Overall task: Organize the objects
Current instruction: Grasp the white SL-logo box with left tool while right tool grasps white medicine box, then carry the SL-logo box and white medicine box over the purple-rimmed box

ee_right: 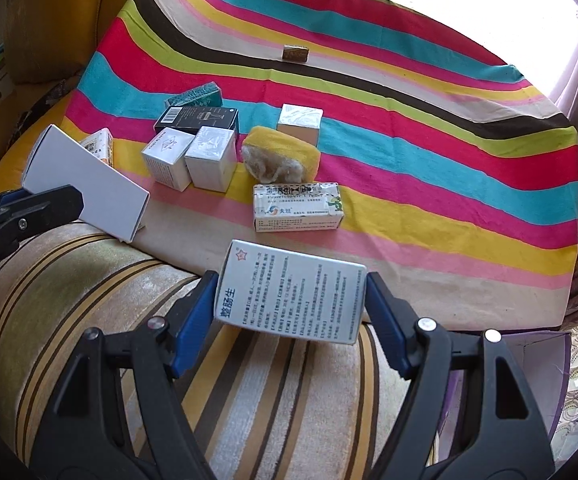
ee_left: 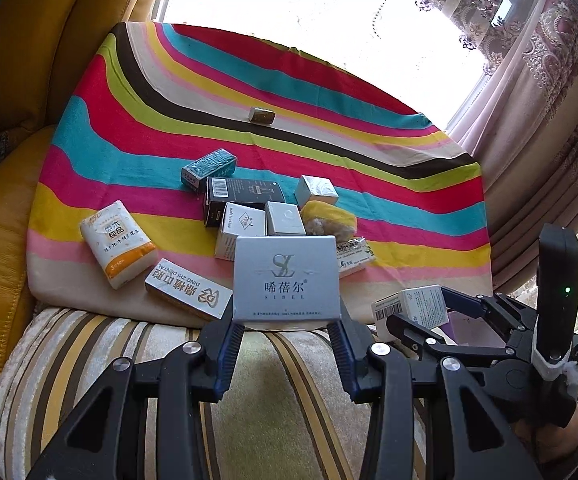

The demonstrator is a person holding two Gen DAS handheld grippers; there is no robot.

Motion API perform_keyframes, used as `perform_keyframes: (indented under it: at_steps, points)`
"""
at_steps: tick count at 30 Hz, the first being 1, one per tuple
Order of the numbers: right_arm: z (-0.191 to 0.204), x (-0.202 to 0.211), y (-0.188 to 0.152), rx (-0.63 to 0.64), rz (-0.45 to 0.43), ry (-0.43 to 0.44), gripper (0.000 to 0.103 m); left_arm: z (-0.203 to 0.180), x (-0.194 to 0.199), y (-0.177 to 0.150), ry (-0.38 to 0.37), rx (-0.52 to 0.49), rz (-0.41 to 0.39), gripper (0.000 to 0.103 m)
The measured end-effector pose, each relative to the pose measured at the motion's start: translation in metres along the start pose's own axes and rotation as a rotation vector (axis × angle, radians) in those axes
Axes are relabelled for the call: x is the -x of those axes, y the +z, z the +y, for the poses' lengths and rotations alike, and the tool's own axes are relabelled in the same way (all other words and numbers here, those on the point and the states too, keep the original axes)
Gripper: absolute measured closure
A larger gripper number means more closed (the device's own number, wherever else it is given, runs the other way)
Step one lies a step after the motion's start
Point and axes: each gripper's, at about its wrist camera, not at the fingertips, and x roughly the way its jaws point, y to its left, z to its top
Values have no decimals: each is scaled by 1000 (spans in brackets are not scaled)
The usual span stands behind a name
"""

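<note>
My left gripper (ee_left: 287,322) is shut on a silver SIBEL box (ee_left: 287,278), held upright above the striped cushion edge; the box shows white in the right wrist view (ee_right: 85,184). My right gripper (ee_right: 291,308) is shut on a white medicine box with printed text (ee_right: 293,290), also seen in the left wrist view (ee_left: 417,304). On the rainbow-striped cloth (ee_right: 449,184) lie several boxes: a black one (ee_right: 197,118), a teal one (ee_right: 195,96), two white ones (ee_right: 189,156), a silver cube (ee_right: 301,122), a cream box (ee_right: 299,208) and a yellow sponge (ee_right: 281,154).
A tissue pack (ee_left: 117,244) and a DING ZHI DENTAL box (ee_left: 187,288) lie at the cloth's left front. A small brown block (ee_left: 262,115) sits far back. A yellow leather sofa (ee_left: 17,80) is on the left, curtains (ee_left: 537,80) and a window on the right.
</note>
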Motion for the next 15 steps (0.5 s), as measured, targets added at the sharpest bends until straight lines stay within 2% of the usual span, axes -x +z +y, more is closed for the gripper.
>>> perform_keyframes:
  at_steps: [5, 10, 15]
  points:
    - [-9, 19, -19, -15, 1, 13, 28, -11, 7, -17, -33, -12, 39, 60]
    - [-16, 36, -37, -18, -1, 18, 29, -22, 10, -37, -39, -33, 88, 60]
    - [-23, 50, -51, -30, -21, 20, 29, -31, 14, -50, -40, -61, 104, 60]
